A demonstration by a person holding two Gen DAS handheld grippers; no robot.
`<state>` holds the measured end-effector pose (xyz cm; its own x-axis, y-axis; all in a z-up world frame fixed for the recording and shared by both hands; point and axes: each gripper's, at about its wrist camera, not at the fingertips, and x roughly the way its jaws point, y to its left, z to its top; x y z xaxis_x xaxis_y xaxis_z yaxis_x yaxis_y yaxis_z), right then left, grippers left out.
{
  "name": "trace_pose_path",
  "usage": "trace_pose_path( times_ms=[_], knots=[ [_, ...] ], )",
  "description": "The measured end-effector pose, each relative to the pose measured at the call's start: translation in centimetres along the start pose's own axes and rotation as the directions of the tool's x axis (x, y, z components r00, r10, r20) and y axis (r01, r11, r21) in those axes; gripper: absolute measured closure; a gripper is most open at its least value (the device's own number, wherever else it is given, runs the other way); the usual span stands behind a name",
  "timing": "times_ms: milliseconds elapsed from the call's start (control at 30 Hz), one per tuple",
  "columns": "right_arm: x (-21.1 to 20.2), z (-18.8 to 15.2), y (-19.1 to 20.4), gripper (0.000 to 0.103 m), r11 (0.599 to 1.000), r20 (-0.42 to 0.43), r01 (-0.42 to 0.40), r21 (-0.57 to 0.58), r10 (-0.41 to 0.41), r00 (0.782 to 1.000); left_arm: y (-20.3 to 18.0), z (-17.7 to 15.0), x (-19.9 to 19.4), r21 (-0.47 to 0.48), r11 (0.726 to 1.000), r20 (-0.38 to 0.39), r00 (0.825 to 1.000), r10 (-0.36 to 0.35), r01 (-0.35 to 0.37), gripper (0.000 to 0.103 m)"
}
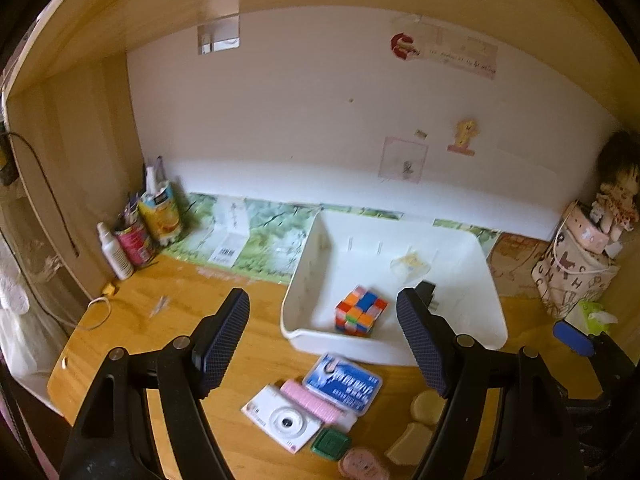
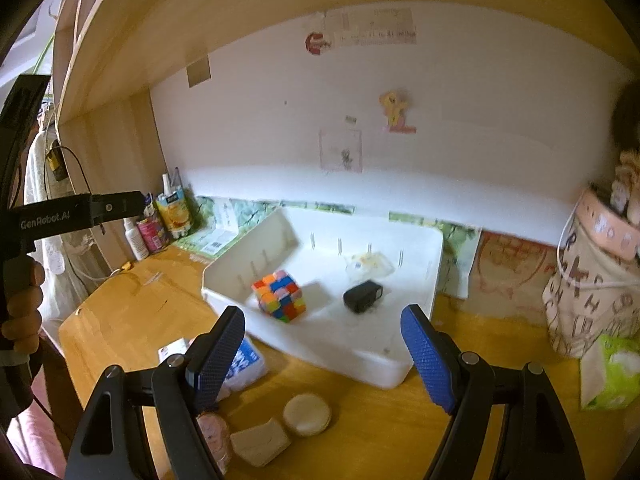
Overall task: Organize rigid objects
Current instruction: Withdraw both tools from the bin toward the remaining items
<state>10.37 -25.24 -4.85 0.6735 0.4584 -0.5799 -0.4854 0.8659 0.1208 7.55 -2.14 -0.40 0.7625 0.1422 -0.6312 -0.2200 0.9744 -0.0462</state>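
Warm dim light, soft blur, fisheye-warped edges

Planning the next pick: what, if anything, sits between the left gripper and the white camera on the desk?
Nothing visible blocks it. The left gripper hangs open above the desk, and the white camera lies uncovered below it, its top clear. A pink case touches its right side.

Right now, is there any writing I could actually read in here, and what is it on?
"GenRobot.AI": on the black body of the left gripper.
Large letters, including "R" and "H": on the fabric bag; no whole word reads.
Blue box, cans, barcode sheet, wall stickers: print too blurred.
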Motion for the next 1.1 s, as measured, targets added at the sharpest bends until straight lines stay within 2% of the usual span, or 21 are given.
trace_pose_path(
  times_ms=[267,467,700,933,1100],
  knots=[
    [0.5,-2.0,0.3,0.022,0.994,-0.103,-0.007,0.112,0.018,0.995,1.4,-1.7,1.3,0.037,0.999,-0.090,0.996,-0.009,0.012,0.024],
    [1.0,-3.7,1.2,0.022,0.973,-0.180,0.025,0.230,0.017,0.984,2.8,-2.7,3.2,0.091,0.993,-0.201,0.978,-0.055,0.074,0.024],
    [1.9,-6.1,3.2,0.022,0.932,-0.251,0.099,0.349,-0.009,0.968,4.6,-3.9,5.5,0.162,0.976,-0.311,0.946,-0.089,0.145,0.024],
    [3.1,-8.2,5.4,0.022,0.866,-0.304,0.164,0.472,-0.014,0.952,6.3,-4.8,7.7,0.219,0.954,-0.399,0.911,-0.103,0.204,0.024],
    [3.7,-9.4,6.8,0.022,0.824,-0.325,0.196,0.532,-0.015,0.946,6.9,-5.7,9.0,0.261,0.928,-0.464,0.877,-0.121,0.266,0.024]
  ],
)
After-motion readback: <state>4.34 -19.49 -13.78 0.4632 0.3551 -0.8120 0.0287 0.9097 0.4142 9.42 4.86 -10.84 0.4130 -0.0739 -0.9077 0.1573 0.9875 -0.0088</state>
